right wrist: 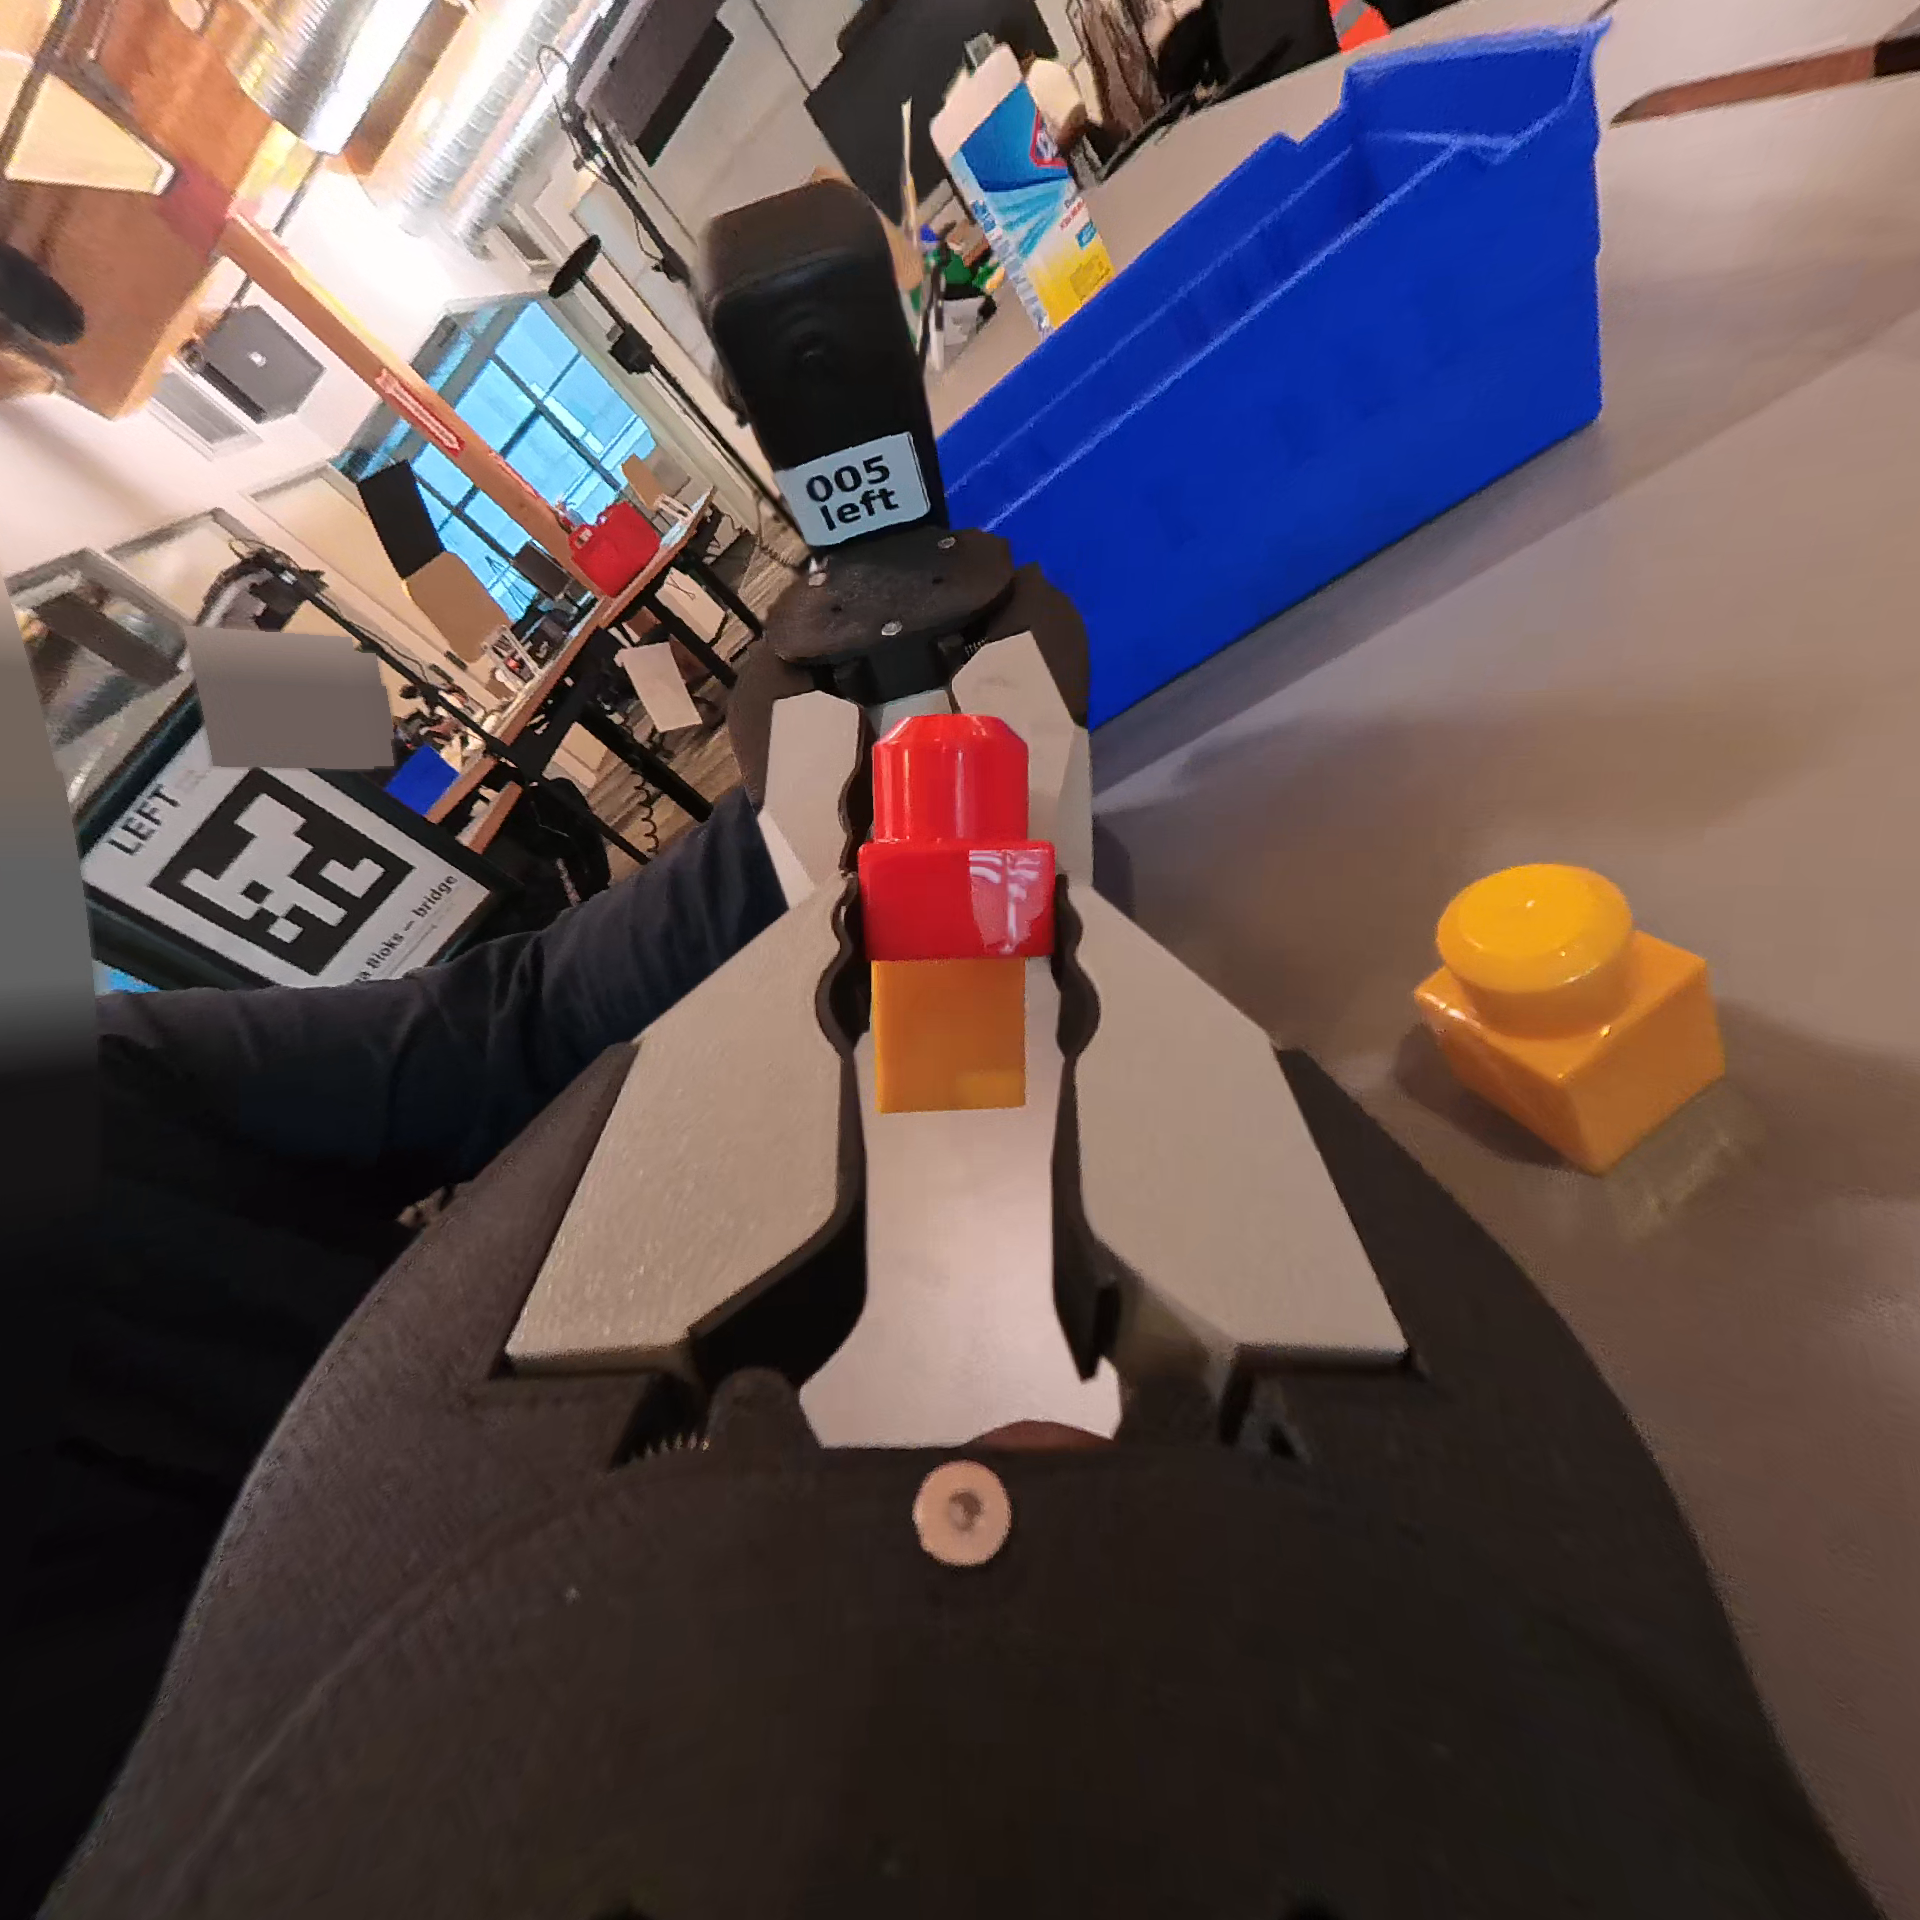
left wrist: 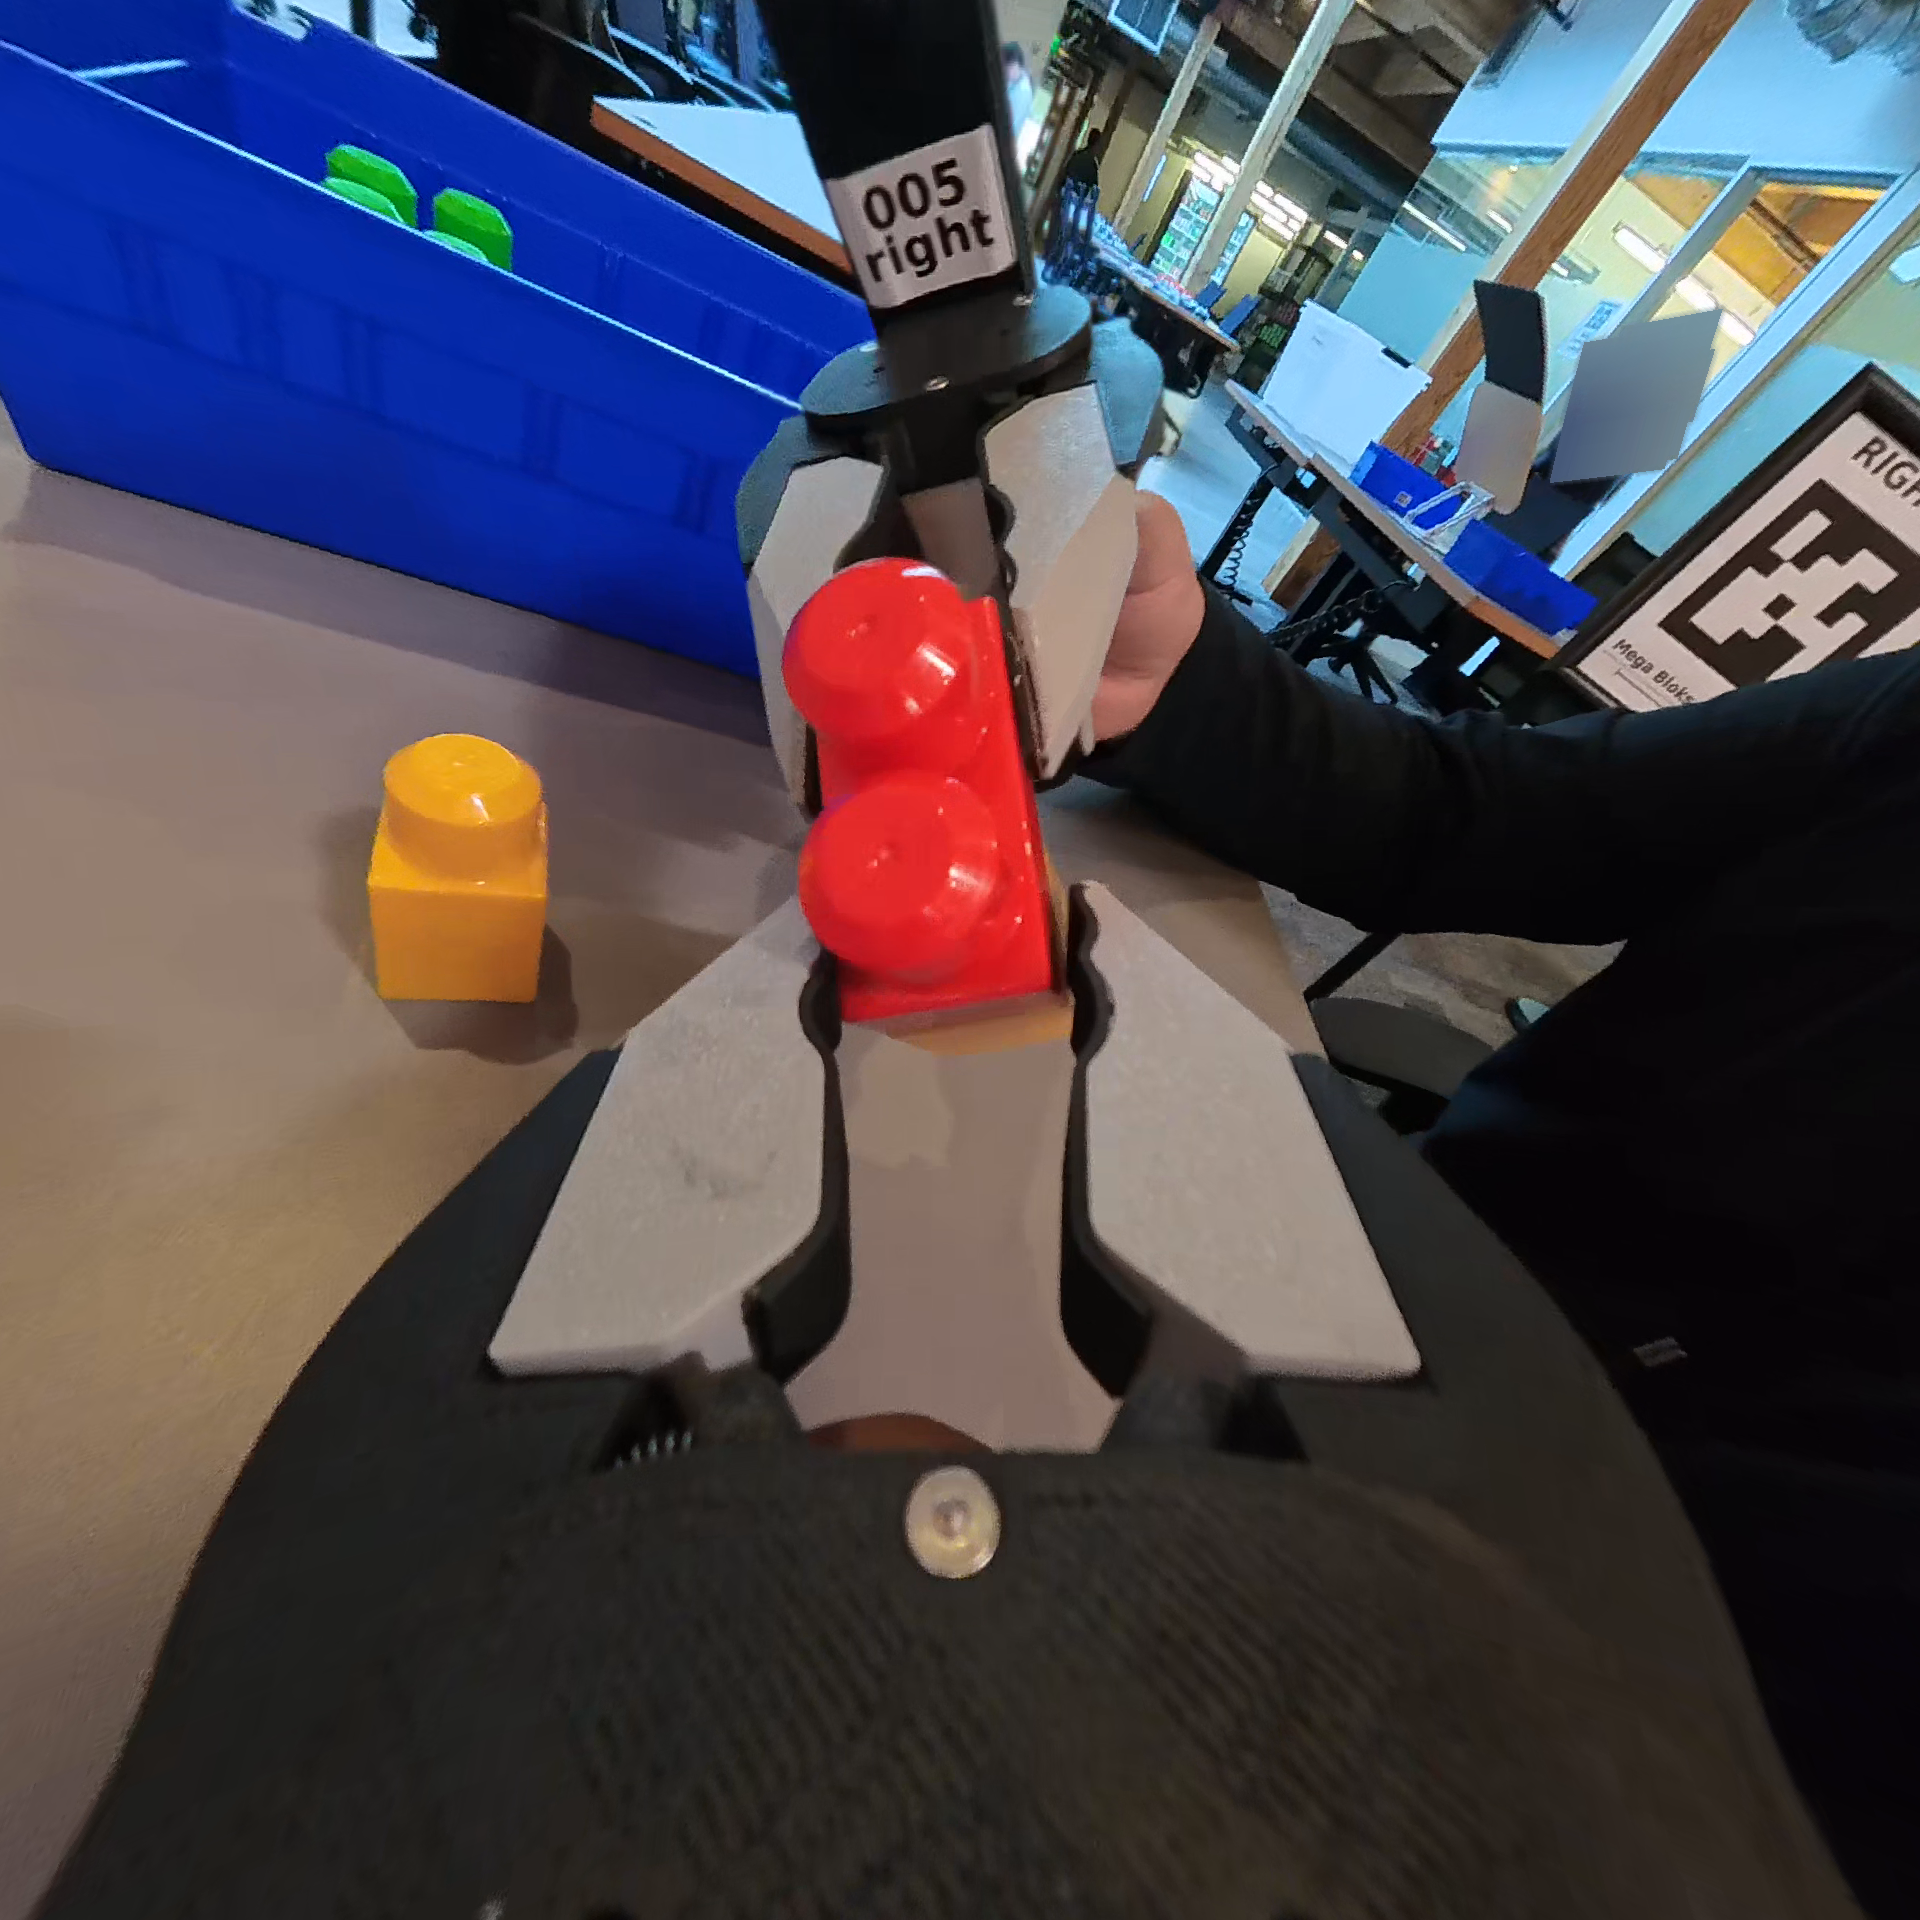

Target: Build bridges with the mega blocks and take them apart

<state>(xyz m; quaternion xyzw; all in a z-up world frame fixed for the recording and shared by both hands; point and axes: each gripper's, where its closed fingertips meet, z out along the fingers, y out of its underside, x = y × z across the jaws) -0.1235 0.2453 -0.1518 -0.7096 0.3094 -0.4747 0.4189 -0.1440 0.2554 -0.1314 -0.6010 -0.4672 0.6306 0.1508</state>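
A red two-stud block (left wrist: 935, 790) hangs in the air between my two grippers, with an orange block (left wrist: 997, 1029) stuck under its near end. My right gripper (right wrist: 951, 914) is shut on the red block (right wrist: 951, 894). In the left wrist view it (left wrist: 925, 717) pinches the far end. My left gripper (left wrist: 951, 966) flanks the near end, with thin slits between its pads and the block sides, so it is open. The orange block (right wrist: 951, 1039) hangs below the red one in the right wrist view.
A loose orange single-stud block (left wrist: 457, 883) stands on the grey table (left wrist: 208, 1143), also in the right wrist view (right wrist: 1569, 1018). A blue bin (left wrist: 312, 343) holding green blocks (left wrist: 416, 203) stands behind it. A person's dark sleeve (left wrist: 1507, 790) reaches in at the right. The grippers are tip to tip, or close to it.
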